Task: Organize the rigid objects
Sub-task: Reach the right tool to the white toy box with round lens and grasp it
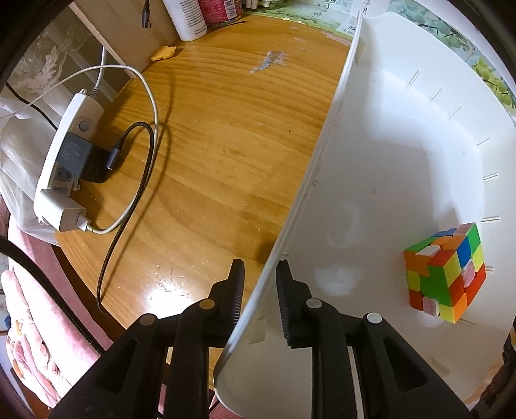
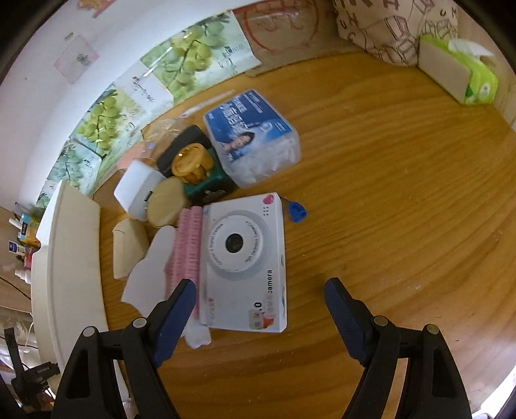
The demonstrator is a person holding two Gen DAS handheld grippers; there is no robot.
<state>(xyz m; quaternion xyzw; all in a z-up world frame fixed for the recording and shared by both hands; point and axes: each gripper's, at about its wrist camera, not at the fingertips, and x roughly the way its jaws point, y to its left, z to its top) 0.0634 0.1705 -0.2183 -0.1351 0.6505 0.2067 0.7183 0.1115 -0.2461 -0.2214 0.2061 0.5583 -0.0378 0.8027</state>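
My left gripper (image 1: 259, 277) is shut on the near wall of a white plastic bin (image 1: 325, 154), one finger outside and one inside. A colourful puzzle cube (image 1: 445, 274) lies inside the bin at the right. My right gripper (image 2: 259, 298) is open and empty, just above the table in front of a white camera box (image 2: 245, 261). Behind the box is a pile: a pink ribbed item (image 2: 185, 254), a round tan lid (image 2: 167, 206), a white cube-shaped box (image 2: 135, 190), a gold and green item (image 2: 196, 167) and a blue-labelled clear pack (image 2: 254, 132). The bin's edge (image 2: 74, 258) shows at the left.
A white power strip (image 1: 67, 154) with plugged chargers and cables lies on the wooden table (image 1: 225, 145) at the left. A white bottle (image 1: 187, 19) stands at the back. A small blue tag (image 2: 296, 211) lies right of the camera box. A green tissue pack (image 2: 467, 71) stands at far right.
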